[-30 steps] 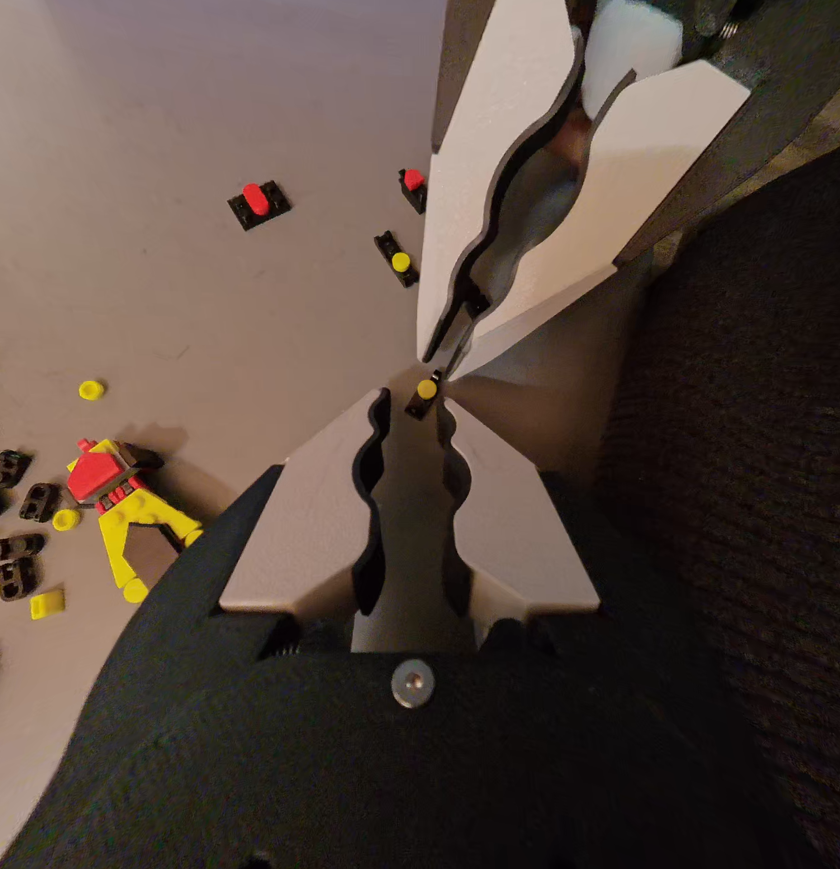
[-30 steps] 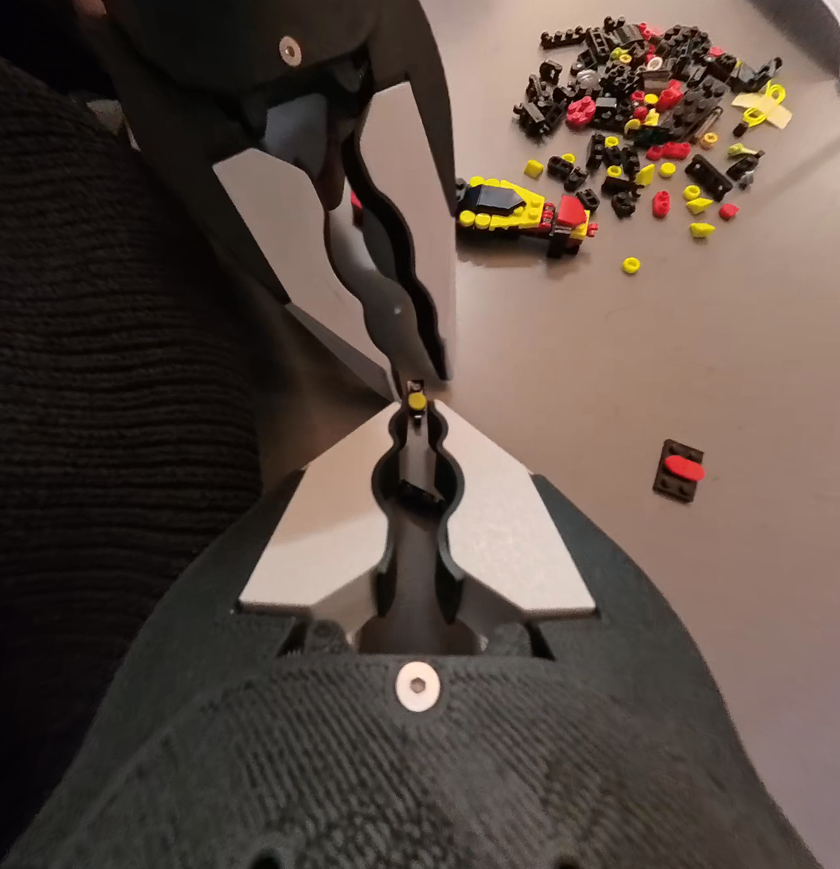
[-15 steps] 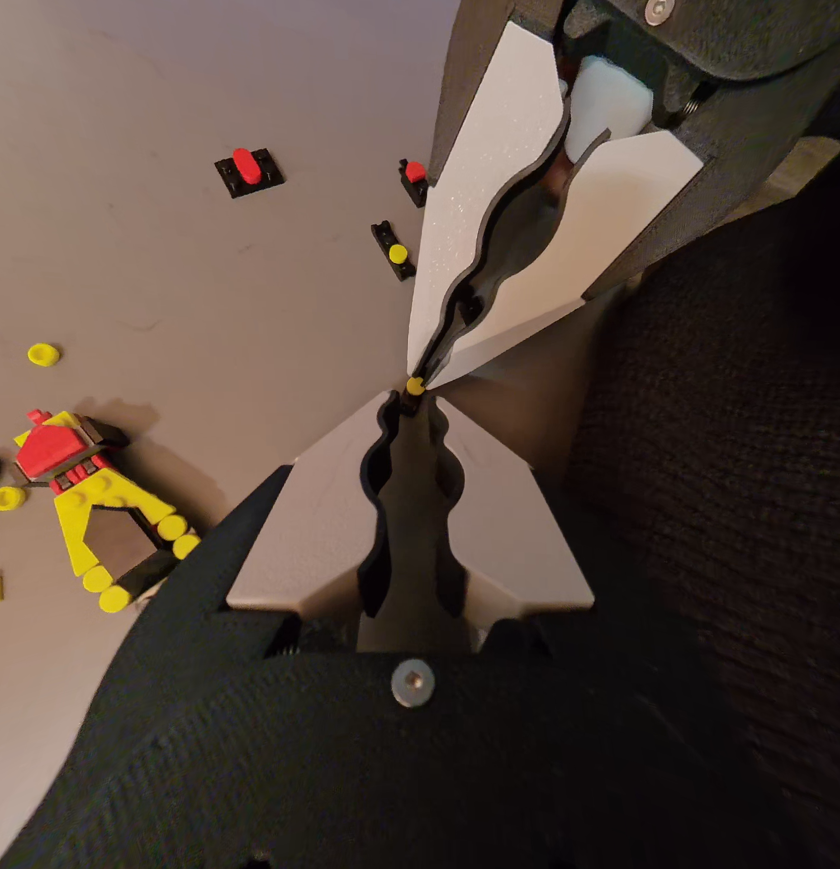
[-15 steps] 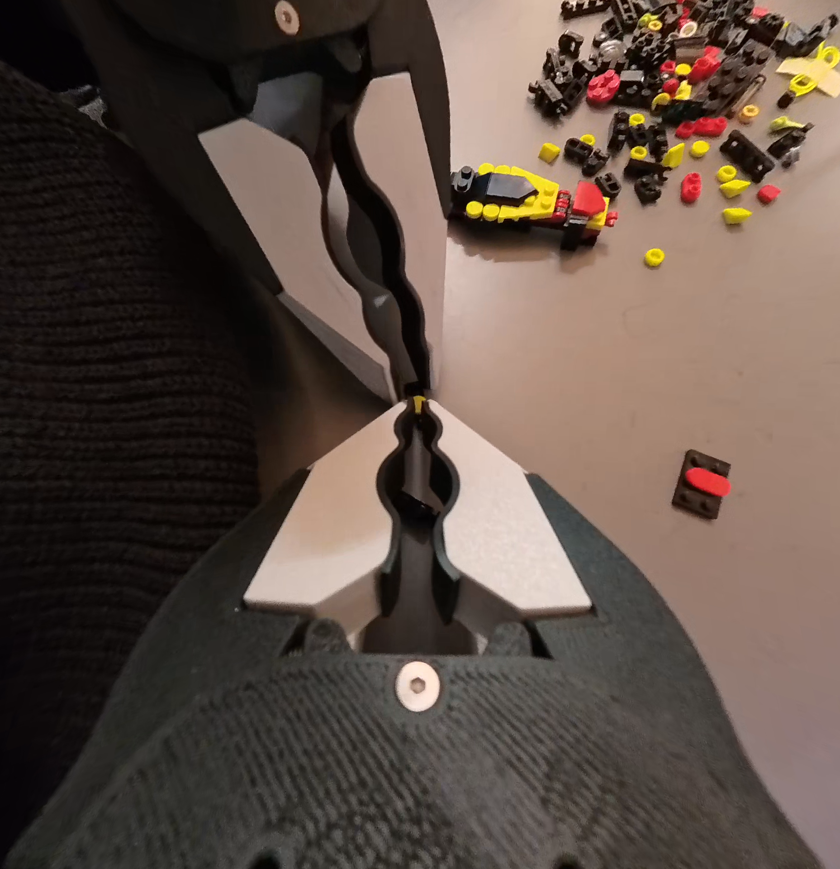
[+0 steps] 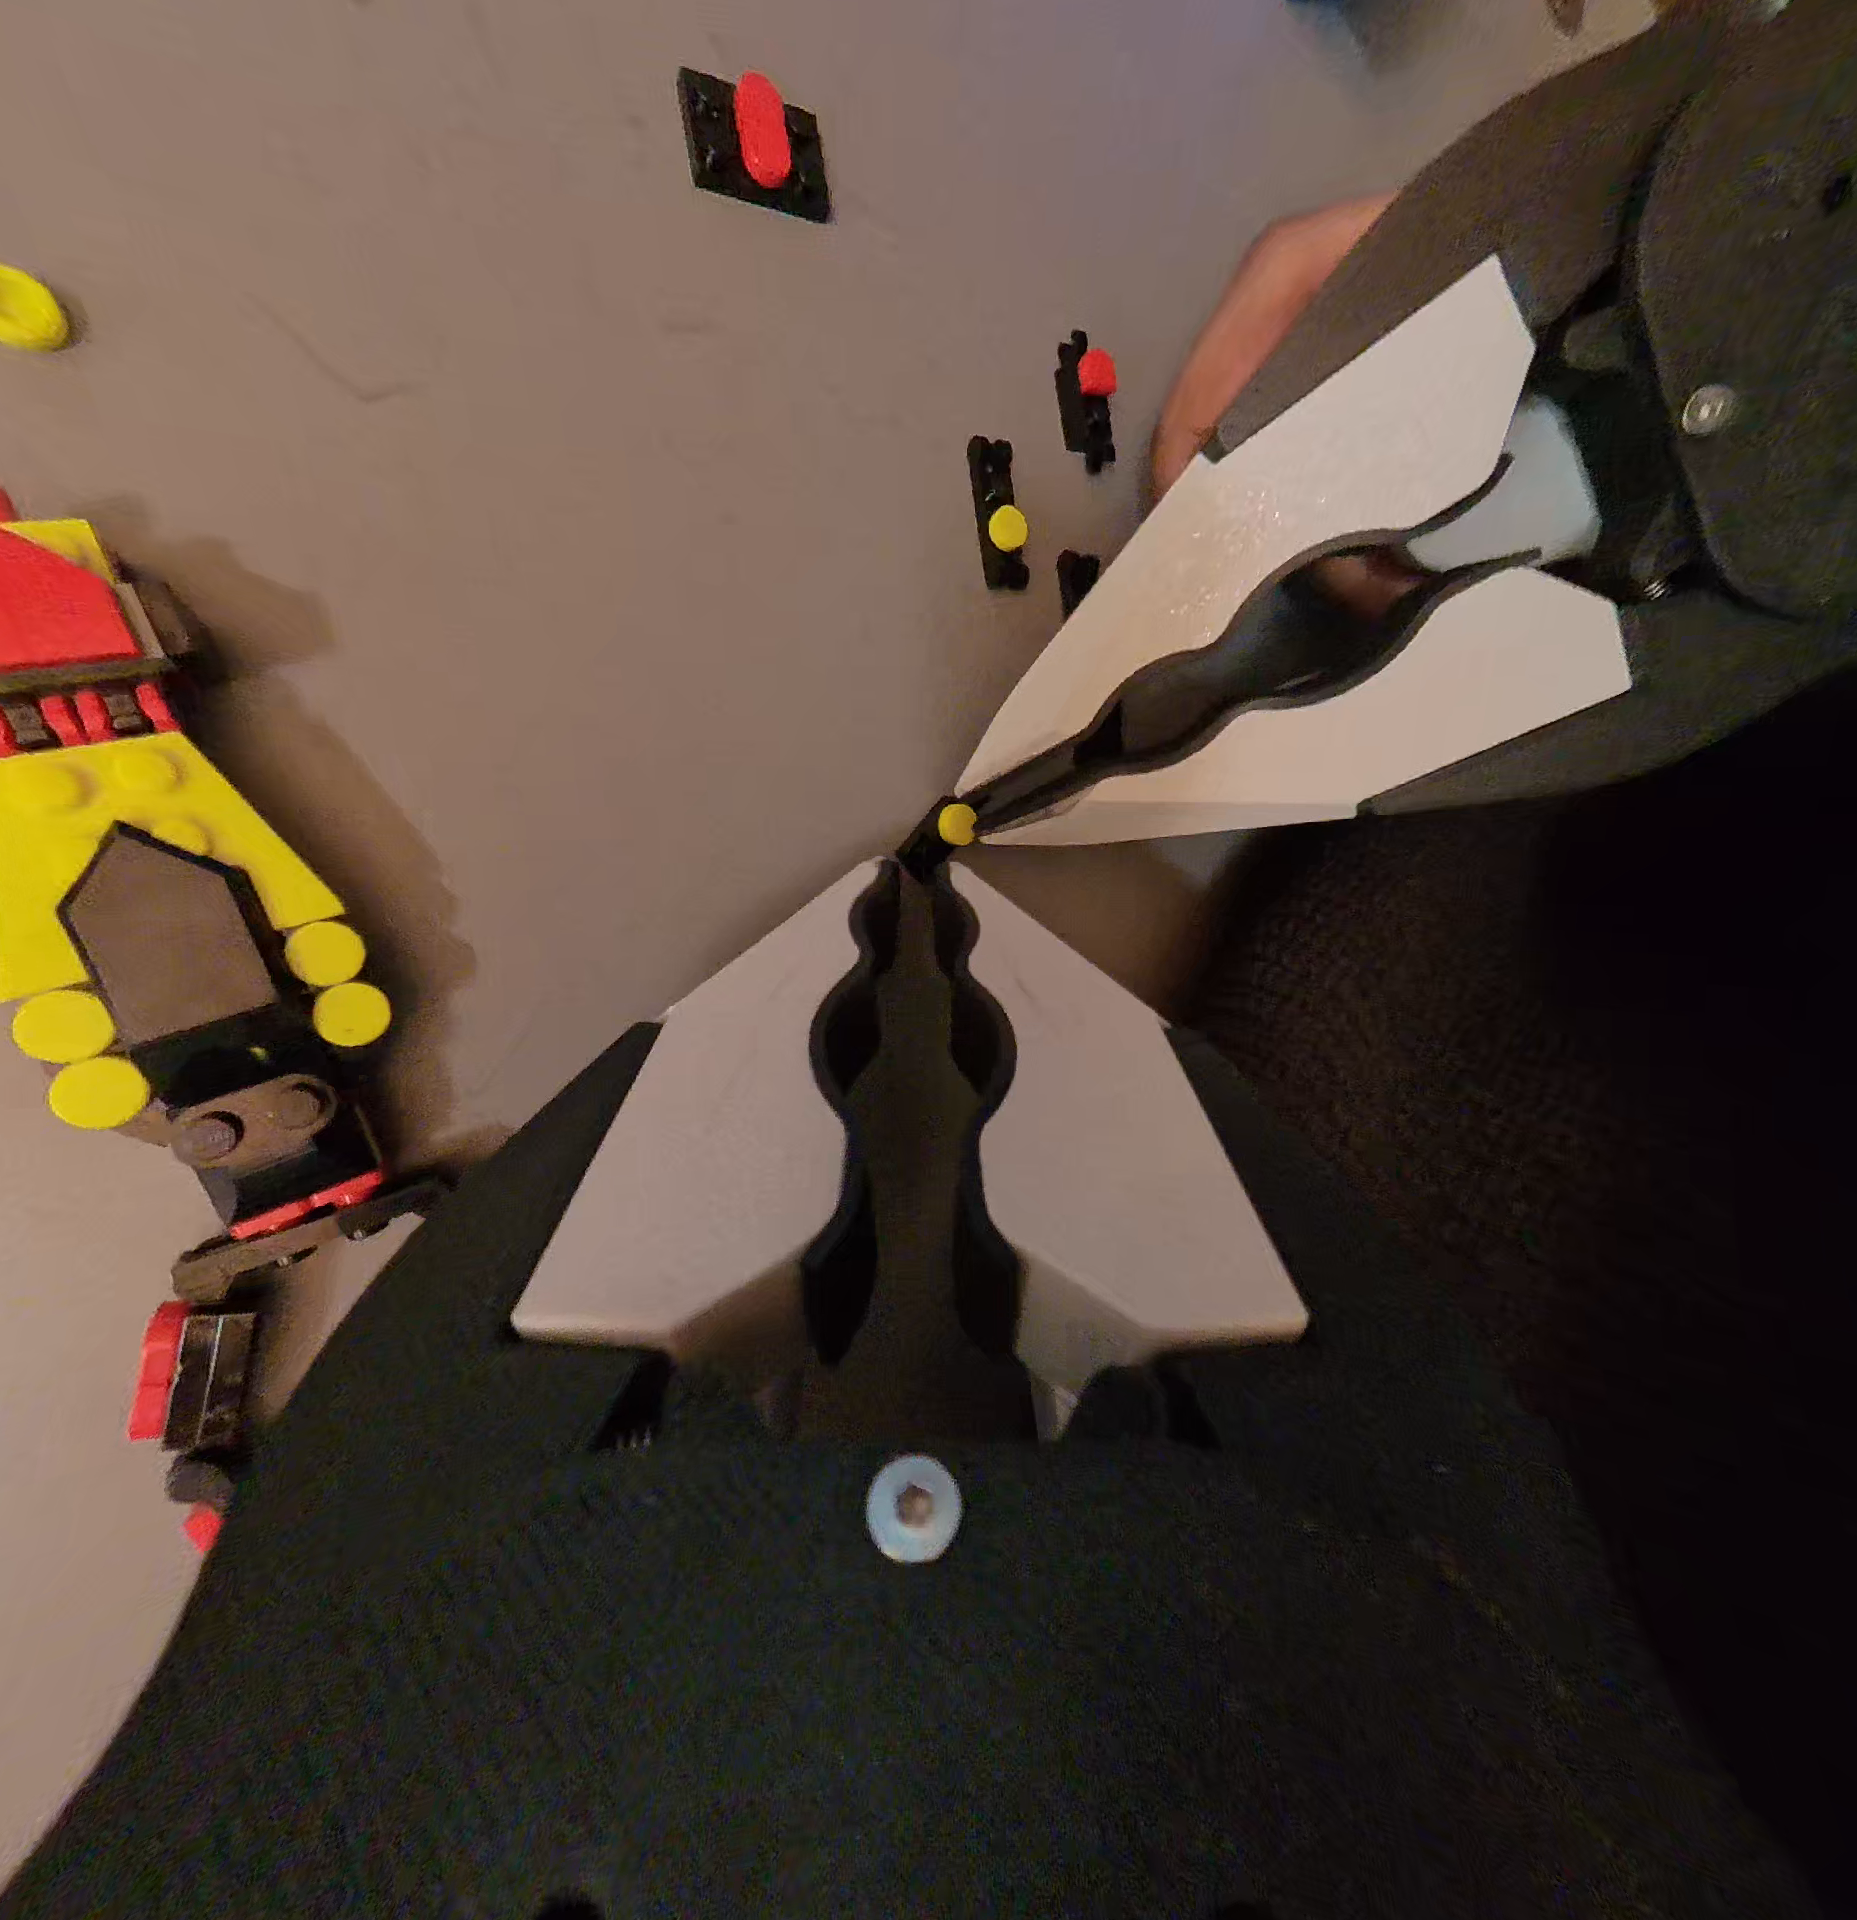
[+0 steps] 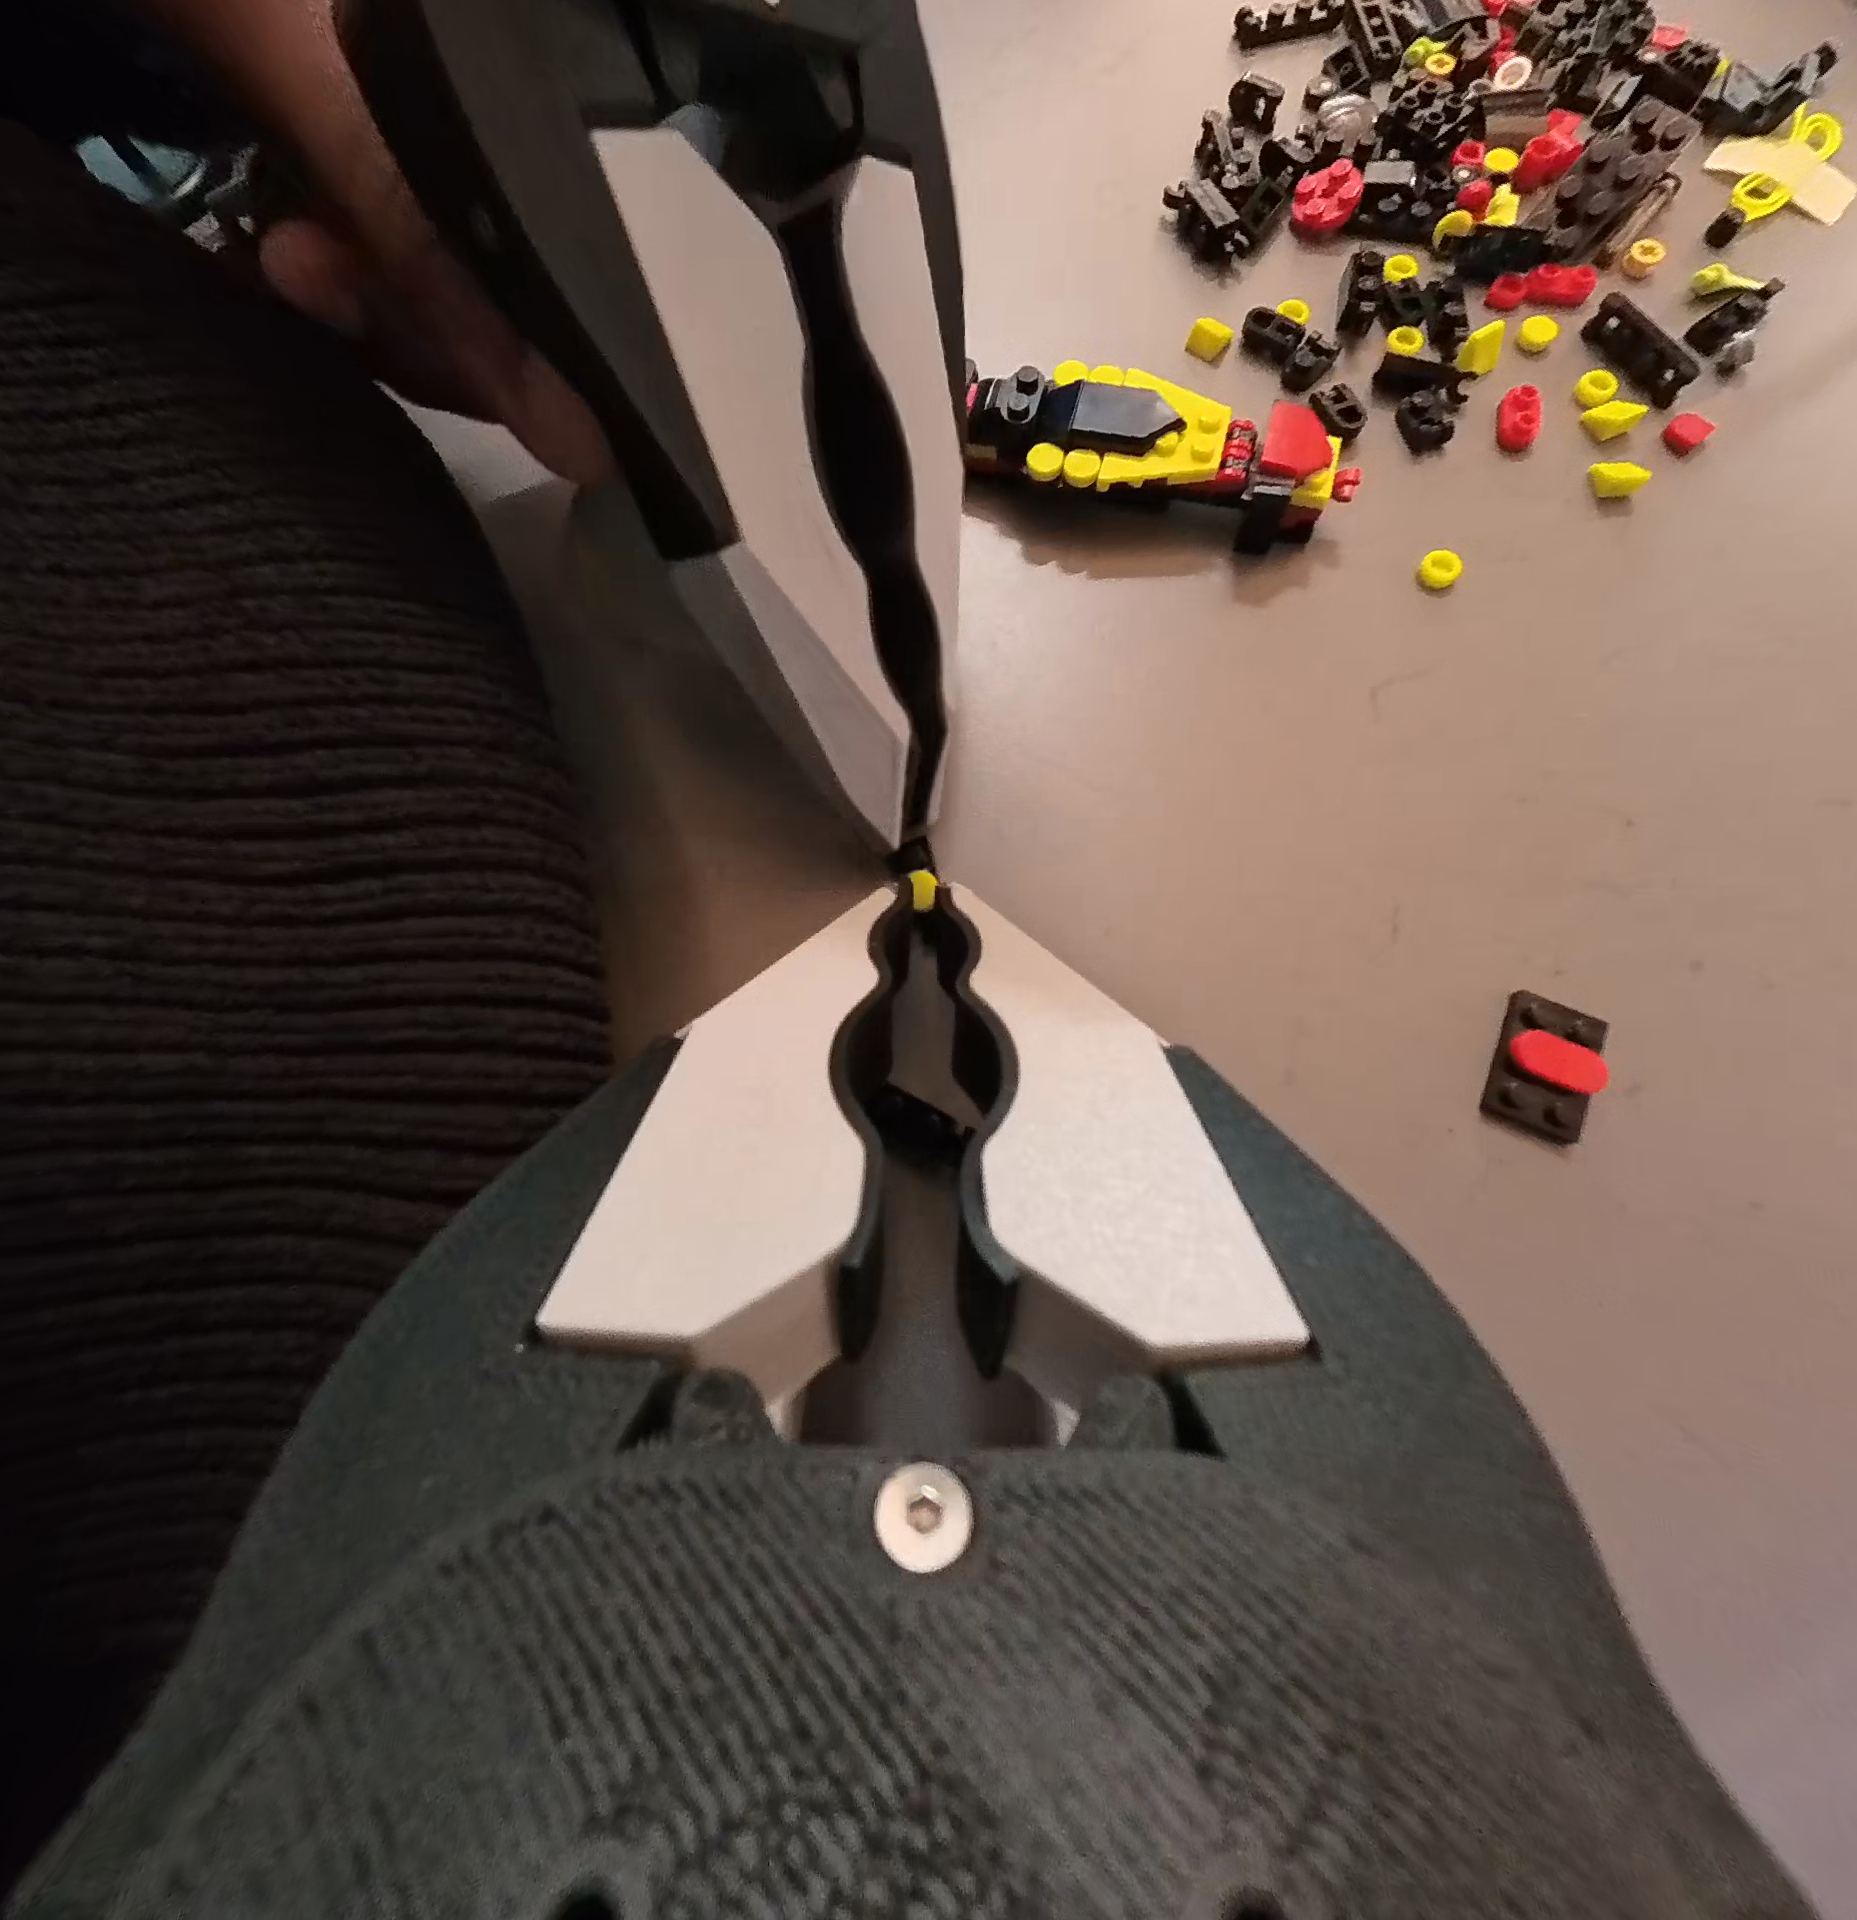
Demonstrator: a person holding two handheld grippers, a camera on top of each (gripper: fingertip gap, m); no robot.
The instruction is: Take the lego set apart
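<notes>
A small black lego plate with a yellow stud (image 5: 953, 826) is held in the air between both grippers, which meet tip to tip. My left gripper (image 5: 908, 868) is shut on its black end. My right gripper (image 6: 919, 902) is shut on the end with the yellow stud (image 6: 921, 890). The right gripper (image 5: 974, 819) reaches in from the upper right in the left wrist view. The left gripper (image 6: 913, 844) comes down from above in the right wrist view. The partly built yellow, red and black lego model (image 5: 165, 883) (image 6: 1142, 436) lies on the table.
A pile of loose black, red and yellow pieces (image 6: 1475, 208) lies at the back. A black plate with a red piece (image 5: 755, 140) (image 6: 1545, 1065), two small studded plates (image 5: 997, 525) (image 5: 1088, 400) and a yellow ring (image 5: 15, 307) lie apart. A dark knitted garment (image 6: 228, 831) borders the table. My left and right fingertips are right by each other.
My left gripper was open around the small piece and has shut on it. Both grippers have turned and shifted, so the model now lies closer to the left gripper.
</notes>
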